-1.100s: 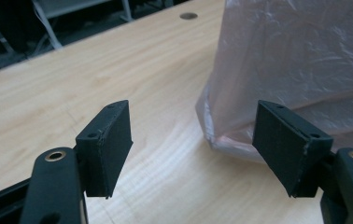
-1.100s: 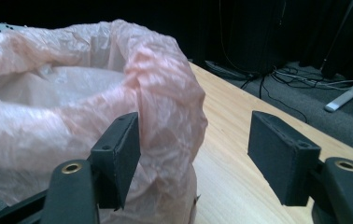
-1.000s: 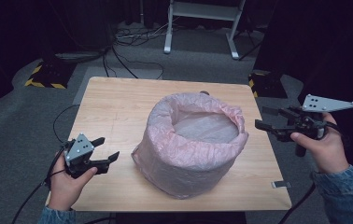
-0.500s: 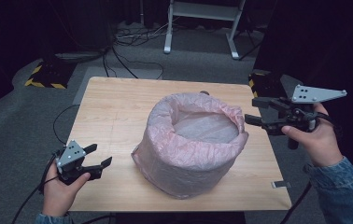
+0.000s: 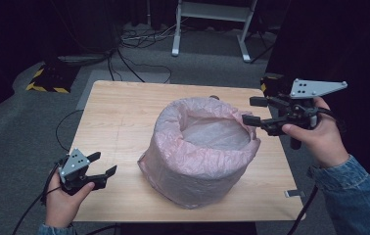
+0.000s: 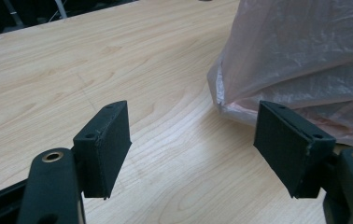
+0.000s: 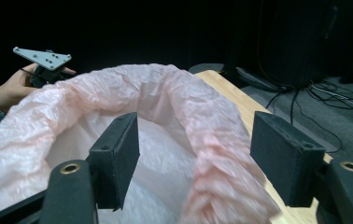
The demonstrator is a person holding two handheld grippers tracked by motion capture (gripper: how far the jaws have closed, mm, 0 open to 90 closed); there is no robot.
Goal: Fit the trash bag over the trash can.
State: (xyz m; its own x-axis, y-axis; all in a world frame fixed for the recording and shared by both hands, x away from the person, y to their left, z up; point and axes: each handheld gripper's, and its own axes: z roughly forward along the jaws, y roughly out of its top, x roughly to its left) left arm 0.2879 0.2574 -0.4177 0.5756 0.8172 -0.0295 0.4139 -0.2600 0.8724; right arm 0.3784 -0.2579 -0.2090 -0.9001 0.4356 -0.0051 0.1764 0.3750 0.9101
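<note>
We are holding our right gripper spread wide at the rolled rim of the pink plastic bag, which is sitting mid-table, its jaws straddling the rim without pinching it. Our left gripper is hovering spread near the wooden table's front-left corner, just beside the bag's lower edge, gripping nothing.

- The crinkled, translucent pale pink plastic bag at the centre of the high view has a whitish-grey inside.
- The light tan wooden table shows fine brown grain lines.
- The left gripper, lower left, is black with a grey three-cornered plate.
- The right gripper, right of centre, is black, its grey plate dotted with dark holes.
- The denim sleeve, lower right, is blue.
- The striped floor marker, upper left, is yellow and black.
- The carpet is grey.
</note>
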